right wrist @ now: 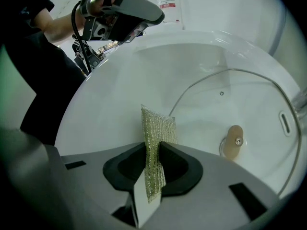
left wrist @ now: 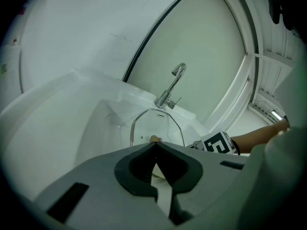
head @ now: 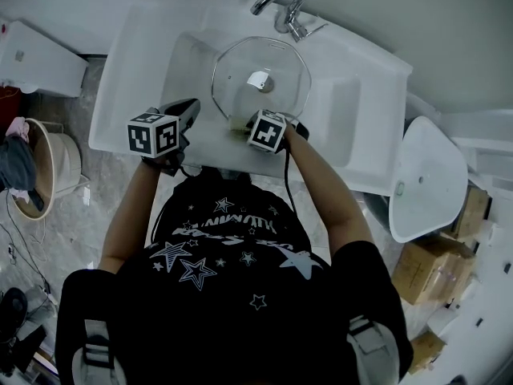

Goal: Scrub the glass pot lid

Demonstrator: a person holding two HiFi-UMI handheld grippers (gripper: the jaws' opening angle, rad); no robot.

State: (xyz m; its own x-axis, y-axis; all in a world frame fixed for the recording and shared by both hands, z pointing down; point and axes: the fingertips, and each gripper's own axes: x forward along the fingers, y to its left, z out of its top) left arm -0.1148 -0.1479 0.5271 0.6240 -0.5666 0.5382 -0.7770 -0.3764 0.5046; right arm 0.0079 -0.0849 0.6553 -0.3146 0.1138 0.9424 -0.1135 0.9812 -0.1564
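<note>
The glass pot lid (head: 260, 79) lies in the white sink basin (head: 184, 62), knob (right wrist: 234, 137) up, its metal rim (right wrist: 201, 83) arcing across the right gripper view. My right gripper (right wrist: 153, 145) is shut on a gold-green scouring pad (right wrist: 158, 128), which stands on edge between the jaws just short of the lid's near rim. In the head view the pad (head: 238, 123) sits at the lid's front edge. My left gripper (head: 192, 107) hovers over the basin's front left, shut, with nothing in it. Its jaw tips (left wrist: 154, 145) meet in front of the lid (left wrist: 156, 126).
A chrome faucet (head: 282, 6) rises behind the basin. A bottle (right wrist: 170, 6) stands on the sink's far rim. A white fixture (head: 429, 183) and cardboard boxes (head: 425, 271) are at the right, a round basket (head: 44, 167) on the floor at the left.
</note>
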